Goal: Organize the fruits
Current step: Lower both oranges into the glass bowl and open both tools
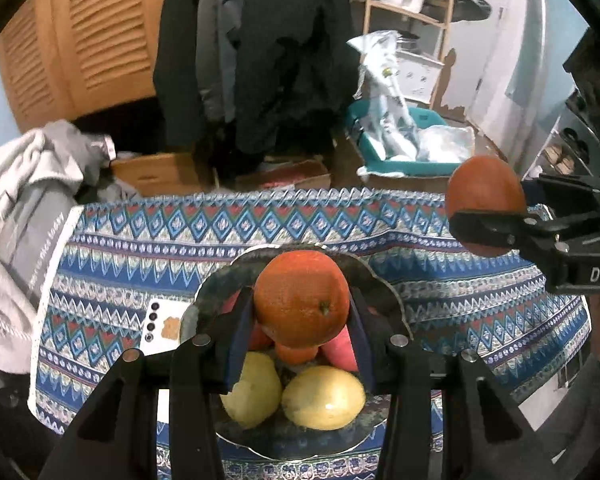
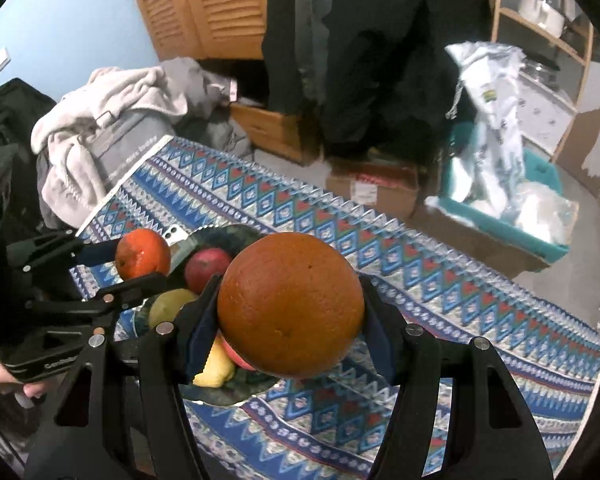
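Oranges in both grippers, one each. Left gripper pinching a smaller orange between its blue pads, held above the dark scalloped plate. Under it on the plate: two yellow lemons, a small orange piece and red fruit. Right gripper clamped on a bigger orange, over the plate's right edge. White phone just beside the plate, on a blue patterned cloth. Beyond the cloth: grey clothes pile, cardboard boxes, teal bin, louvred wooden doors
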Available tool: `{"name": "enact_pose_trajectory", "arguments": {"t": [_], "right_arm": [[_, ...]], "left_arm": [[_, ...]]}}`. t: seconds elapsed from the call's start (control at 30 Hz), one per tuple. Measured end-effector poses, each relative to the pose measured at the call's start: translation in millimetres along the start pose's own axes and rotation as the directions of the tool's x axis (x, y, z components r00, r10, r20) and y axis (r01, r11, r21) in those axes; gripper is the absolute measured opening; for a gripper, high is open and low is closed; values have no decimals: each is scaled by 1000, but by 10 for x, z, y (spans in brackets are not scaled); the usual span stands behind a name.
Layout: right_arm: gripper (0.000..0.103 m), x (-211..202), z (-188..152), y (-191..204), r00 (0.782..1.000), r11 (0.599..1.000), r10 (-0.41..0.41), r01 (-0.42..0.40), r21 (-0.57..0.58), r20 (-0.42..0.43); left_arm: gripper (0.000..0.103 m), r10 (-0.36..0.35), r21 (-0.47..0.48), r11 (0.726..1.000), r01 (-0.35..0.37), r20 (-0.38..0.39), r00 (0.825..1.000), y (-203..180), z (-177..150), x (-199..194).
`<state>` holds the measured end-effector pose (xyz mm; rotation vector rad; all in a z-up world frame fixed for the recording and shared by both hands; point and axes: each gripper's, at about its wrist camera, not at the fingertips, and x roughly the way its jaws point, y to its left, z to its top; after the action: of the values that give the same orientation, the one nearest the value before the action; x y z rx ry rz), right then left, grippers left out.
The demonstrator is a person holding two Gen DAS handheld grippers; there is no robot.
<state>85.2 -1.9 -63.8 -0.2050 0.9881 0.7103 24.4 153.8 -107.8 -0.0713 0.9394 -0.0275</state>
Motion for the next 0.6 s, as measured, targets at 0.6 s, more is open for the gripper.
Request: {"name": "enact_pose_trajectory", "arguments": {"t": [0.6], "right_arm": [[65, 850, -75, -3, 988, 995, 73, -62, 79, -139]], "left_arm": [[46, 2, -81, 997, -17, -182, 983, 227, -197, 670]]}}
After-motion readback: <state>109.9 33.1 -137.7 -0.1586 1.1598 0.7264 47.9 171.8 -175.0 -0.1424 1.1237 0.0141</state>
